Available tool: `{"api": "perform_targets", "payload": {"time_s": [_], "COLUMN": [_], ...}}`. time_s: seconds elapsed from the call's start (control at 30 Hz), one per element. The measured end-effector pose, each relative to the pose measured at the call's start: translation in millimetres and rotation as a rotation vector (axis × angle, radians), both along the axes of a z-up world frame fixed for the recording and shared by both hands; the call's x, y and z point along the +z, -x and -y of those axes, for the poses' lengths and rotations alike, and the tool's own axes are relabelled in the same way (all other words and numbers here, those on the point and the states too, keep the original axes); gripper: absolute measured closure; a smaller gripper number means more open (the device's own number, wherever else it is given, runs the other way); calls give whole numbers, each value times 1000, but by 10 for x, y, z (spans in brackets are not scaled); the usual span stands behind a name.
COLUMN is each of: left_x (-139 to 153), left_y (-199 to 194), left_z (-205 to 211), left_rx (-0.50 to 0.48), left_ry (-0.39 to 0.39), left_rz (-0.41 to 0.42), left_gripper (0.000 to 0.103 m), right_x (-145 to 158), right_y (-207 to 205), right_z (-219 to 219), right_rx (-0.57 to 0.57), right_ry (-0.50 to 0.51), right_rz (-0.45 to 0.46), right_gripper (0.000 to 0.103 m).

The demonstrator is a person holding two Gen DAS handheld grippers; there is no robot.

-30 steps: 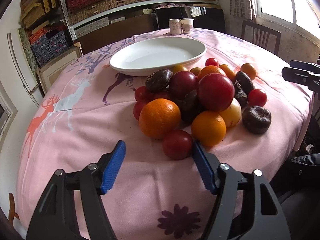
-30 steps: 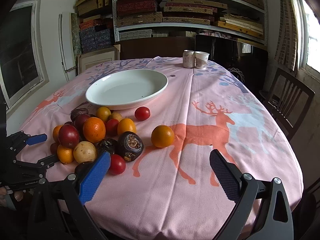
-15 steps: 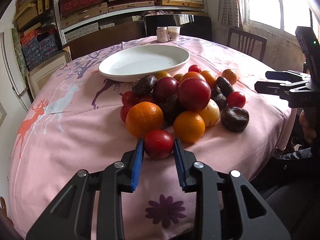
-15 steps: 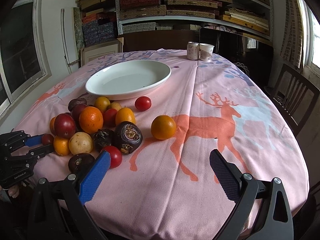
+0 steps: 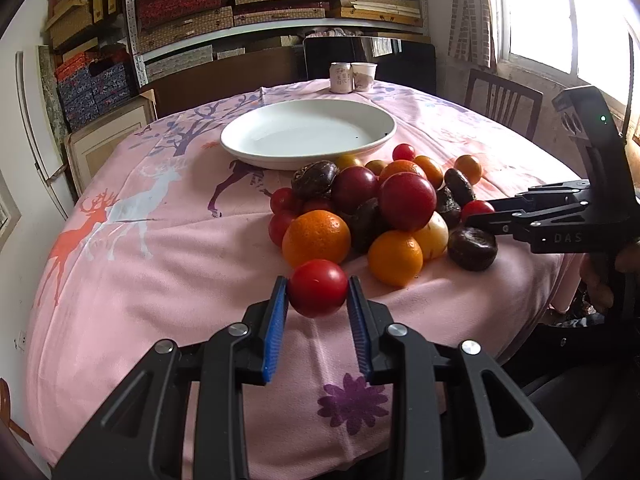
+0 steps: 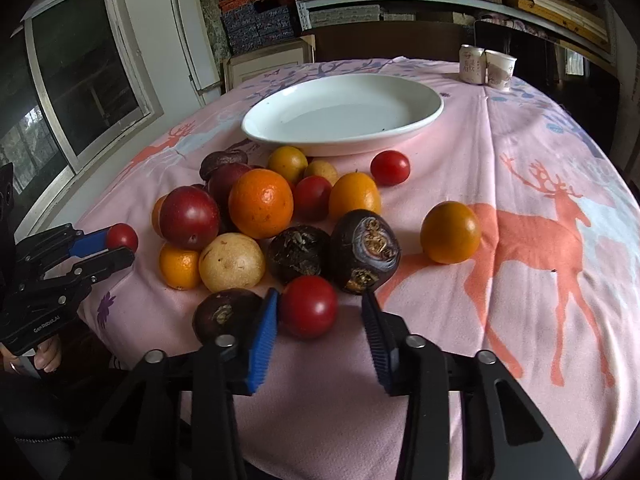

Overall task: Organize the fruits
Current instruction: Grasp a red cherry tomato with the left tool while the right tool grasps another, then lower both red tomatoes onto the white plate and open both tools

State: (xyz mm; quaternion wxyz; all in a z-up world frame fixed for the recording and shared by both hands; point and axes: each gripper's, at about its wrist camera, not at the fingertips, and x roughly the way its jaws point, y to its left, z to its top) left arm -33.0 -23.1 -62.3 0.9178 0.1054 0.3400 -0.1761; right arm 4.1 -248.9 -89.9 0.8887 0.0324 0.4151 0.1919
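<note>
A heap of oranges (image 5: 316, 238), red plums (image 5: 407, 201), dark wrinkled fruits (image 6: 365, 256) and small tomatoes lies on the pink cloth in front of an empty white plate (image 5: 308, 132) (image 6: 344, 108). My left gripper (image 5: 318, 292) is shut on a red tomato (image 5: 318, 288) at the heap's near edge, just above the cloth; it also shows in the right wrist view (image 6: 122, 237). My right gripper (image 6: 318, 312) is closing around another red tomato (image 6: 308, 306). The left pad touches it, while a gap remains at the right pad.
A lone orange fruit (image 6: 450, 232) sits apart on the deer print. A can (image 5: 341, 77) and a paper cup (image 5: 364, 76) stand beyond the plate. A chair (image 5: 504, 100) is at the far right edge, with shelves behind. A hand (image 6: 46, 356) holds the left gripper.
The left gripper shut on the red tomato and raised it a little off the cloth. The right gripper tipped down toward the heap and its wide jaws narrowed around a second tomato.
</note>
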Motion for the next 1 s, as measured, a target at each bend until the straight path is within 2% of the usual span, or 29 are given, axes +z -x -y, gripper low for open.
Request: {"api": "perform_targets", "payload": {"time_s": [0.07,0.23,0.33,0.47,0.57,0.67,0.77,0.8,0.87,0.93,1.0], "left_x": [6,88,194,355,422,402,325,294,265,293,352], "left_y": [-21,-100,-219,-555,-953,-1415,-1802,-1897,-2005,-1971,-1843], "left_z": [-20,-62,-61,35,169,311,412,439,456,427,374], "left_rx": [5,7,4,-10,-19,-11,-6,11,27,30,25], "left_ry": [10,57,85,105,111,93,96,83,76,96,107], "left_rz": [0,-1,7,23,10,-25,-99,-108,-124,-108,-81], "left_gripper": [74,74,74,74,73,73,73,71,49,40,38], "right_x": [0,170,376,596,640,542,398,362,354,402,453], "right_y": [-2,58,-8,-375,-768,-1213,-1540,-1585,-1615,-1527,-1393], "right_z": [25,85,147,232,230,205,155,135,138,144,182], "right_rx": [-2,0,-2,-19,-29,-63,-75,-80,-93,-96,-100], "right_ry": [-13,-49,-68,-85,-91,-76,-73,-69,-75,-65,-46], "right_rz": [-10,34,76,96,89,45,-6,-12,-4,38,79], "right_gripper": [75,75,75,74,74,74,73,72,61,57,57]}}
